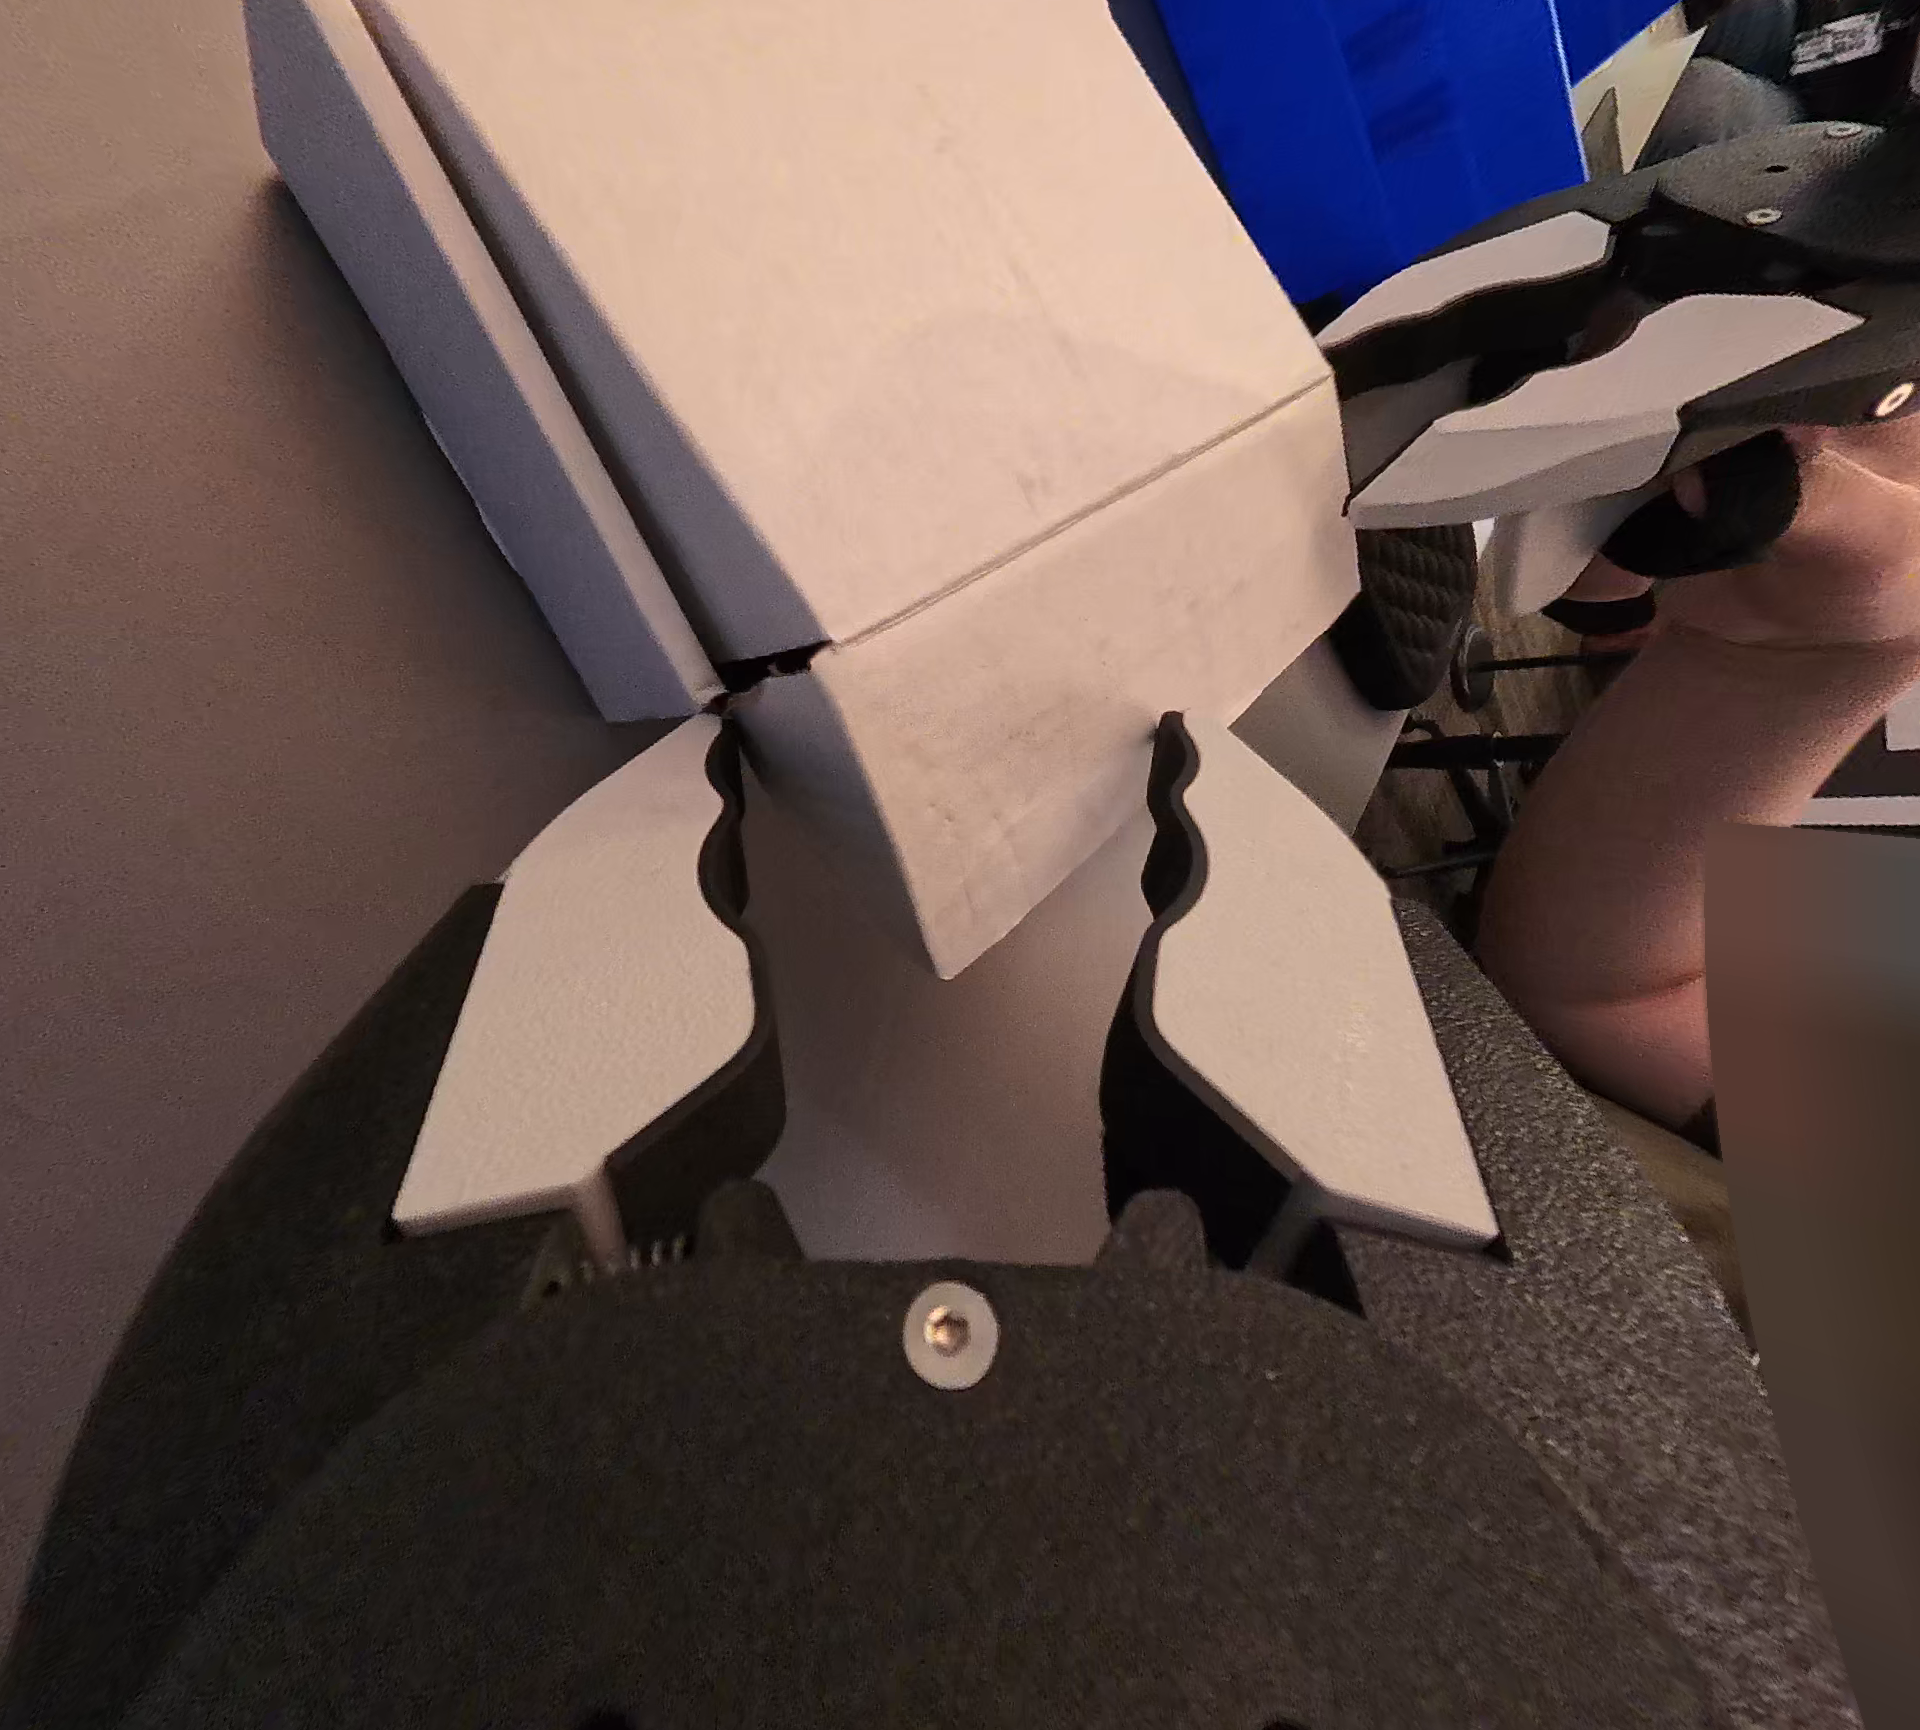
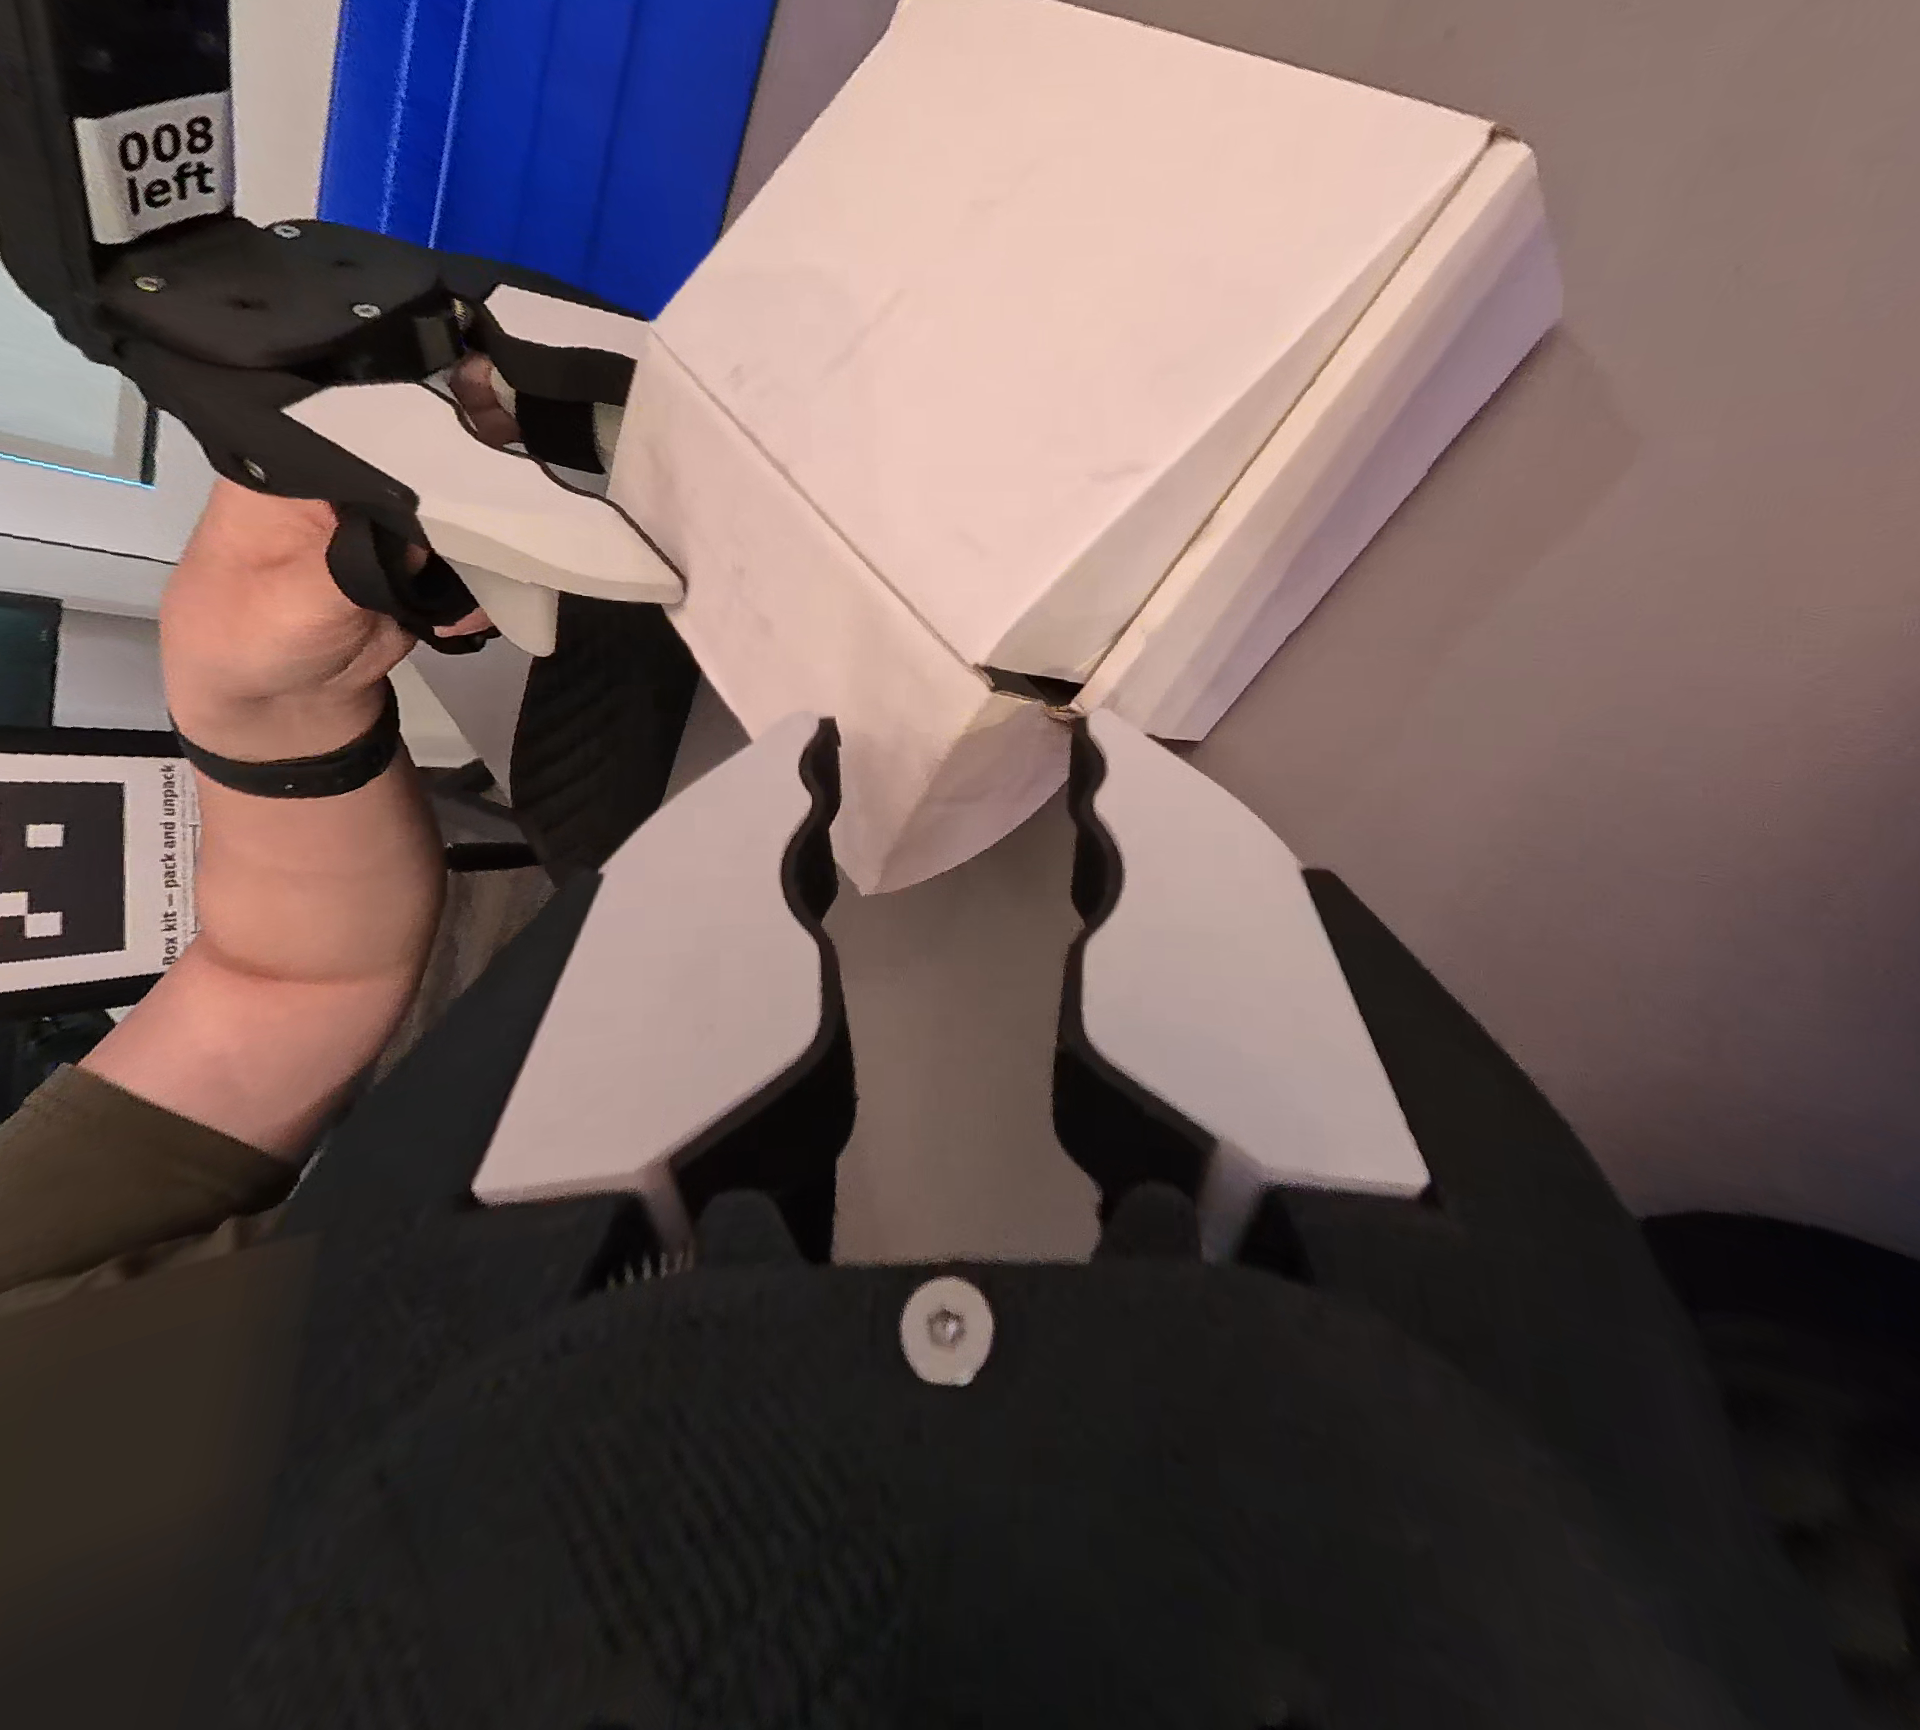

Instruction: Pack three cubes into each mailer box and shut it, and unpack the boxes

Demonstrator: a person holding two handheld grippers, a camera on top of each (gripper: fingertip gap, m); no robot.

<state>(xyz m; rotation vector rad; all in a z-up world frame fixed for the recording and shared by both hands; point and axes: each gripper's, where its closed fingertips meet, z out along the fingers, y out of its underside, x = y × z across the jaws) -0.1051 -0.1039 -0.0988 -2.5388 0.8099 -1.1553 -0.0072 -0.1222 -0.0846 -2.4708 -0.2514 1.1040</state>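
Straddling the mailer box [image 1: 831, 246] lid's front flap corners, my left gripper [image 1: 951, 745] and right gripper [image 2: 951, 745] sit spread, apparently guiding it over the box on the surface [image 1: 135, 433].

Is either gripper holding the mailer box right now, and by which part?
Nothing is clamped. Both the left gripper and the right gripper are open, jaws straddling opposite ends of the white mailer box's front lid flap.

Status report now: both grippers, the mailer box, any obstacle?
Left gripper open, right gripper open, each at a front corner of the lid flap. White mailer box on grey table, lid not fully shut. No obstacle seen.
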